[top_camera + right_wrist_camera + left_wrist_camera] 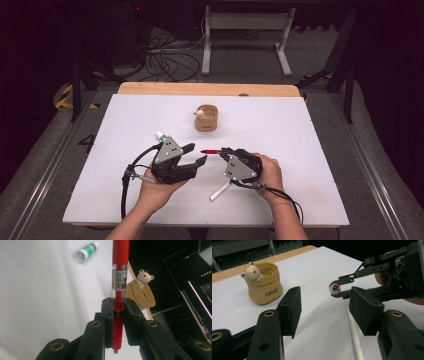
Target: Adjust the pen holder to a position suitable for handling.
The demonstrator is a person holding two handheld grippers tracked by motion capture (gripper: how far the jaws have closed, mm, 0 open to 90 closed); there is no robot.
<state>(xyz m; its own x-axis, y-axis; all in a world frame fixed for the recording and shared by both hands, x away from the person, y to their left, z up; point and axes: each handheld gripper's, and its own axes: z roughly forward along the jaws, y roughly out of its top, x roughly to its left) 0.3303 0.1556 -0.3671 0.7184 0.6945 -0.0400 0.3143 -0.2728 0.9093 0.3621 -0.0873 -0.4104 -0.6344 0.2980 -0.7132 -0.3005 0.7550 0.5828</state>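
High view: a person sits at a white table (pixel 300 200) with a gripper in each hand. The right gripper (pixel 220 151) holds a red pen (pixel 210 150) level, its tip pointing left toward the left gripper (pixel 197 154), whose jaws stand spread just short of that tip with nothing between them. A white pen (pixel 220 190) lies on the table near the right hand. A tan bear-shaped holder (pixel 206 118) stands farther off, mid-table, and a small glue stick (pixel 160 135) peeks out just beyond the left gripper.

Left gripper view: the two black pads are apart and bare. The red pen's end (pixel 334 288) faces the camera, pinched by the right gripper beyond. The holder (pixel 263 282) sits far left; script on its front looks like "Bear", though it is too small to be sure. The white pen (pixel 355 336) lies below, with faint grey print that cannot be read.

Right gripper view: the jaws are pressed on the red pen's barrel (pixel 119 277), which runs straight away from the camera. A barcode label with a bold black "K" wraps it. The glue stick (pixel 87 251) has a green and white label.

To hand the pen over cleanly, I'd judge the left jaws should slide squarely around the free end before closing, and the right should hold firm until then.
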